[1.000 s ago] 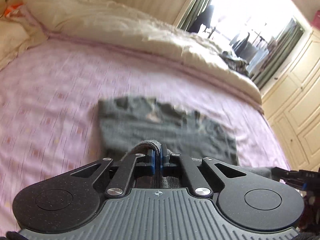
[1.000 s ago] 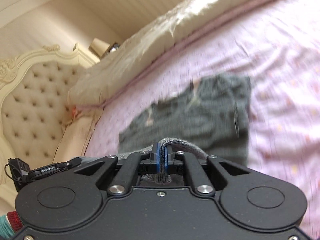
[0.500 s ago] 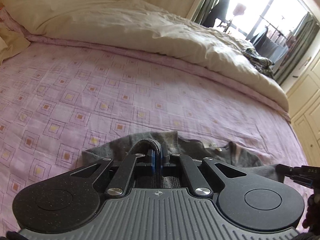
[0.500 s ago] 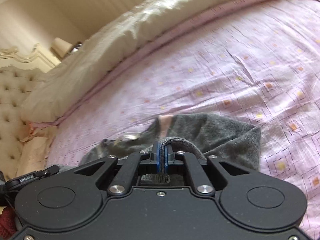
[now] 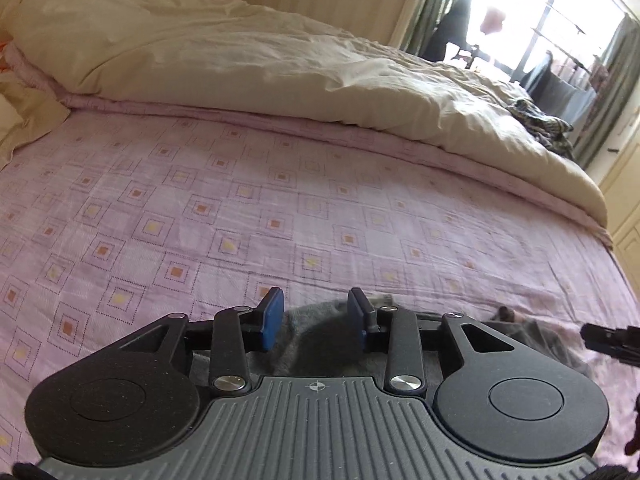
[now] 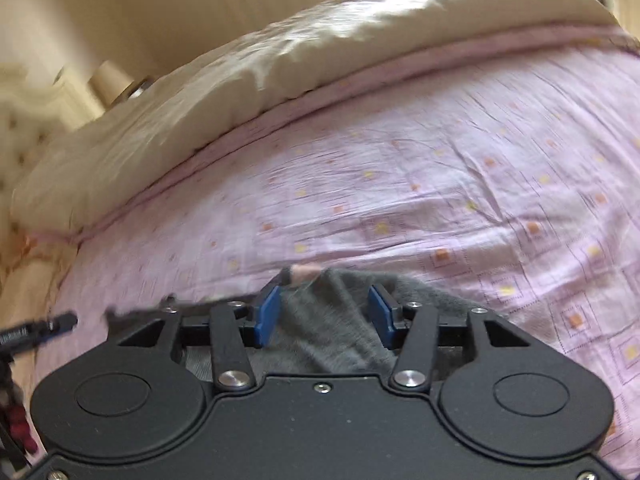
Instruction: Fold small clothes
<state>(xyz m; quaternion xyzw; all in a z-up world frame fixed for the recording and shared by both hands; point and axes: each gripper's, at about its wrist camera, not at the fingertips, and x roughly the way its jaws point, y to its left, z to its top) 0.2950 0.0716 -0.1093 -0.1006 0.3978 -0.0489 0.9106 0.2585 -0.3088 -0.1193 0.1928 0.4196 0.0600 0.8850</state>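
Left gripper [image 5: 315,317]: the blue pads [image 5: 272,320] are seen spread wide, with nothing clamped between them. The grey garment [image 5: 320,332] is seen lying loose on the pink patterned bedsheet [image 5: 240,208], directly beneath and between the fingers, close to the near edge of the bed. More grey fabric is visible to the right, beside the tip of the other tool.

Right gripper [image 6: 324,316]: the jaws are likewise parted wide, and no cloth is pinched. The grey garment [image 6: 340,328] is seen under the gap, bunched slightly, with a small pale pink patch [image 6: 304,271] at its far edge. Whether the pads touch the fabric cannot be told.

A cream duvet [image 5: 280,64] is heaped along the far side of the bed. A window [image 5: 540,20] is noted beyond the far right corner. The right wrist view is blurred.
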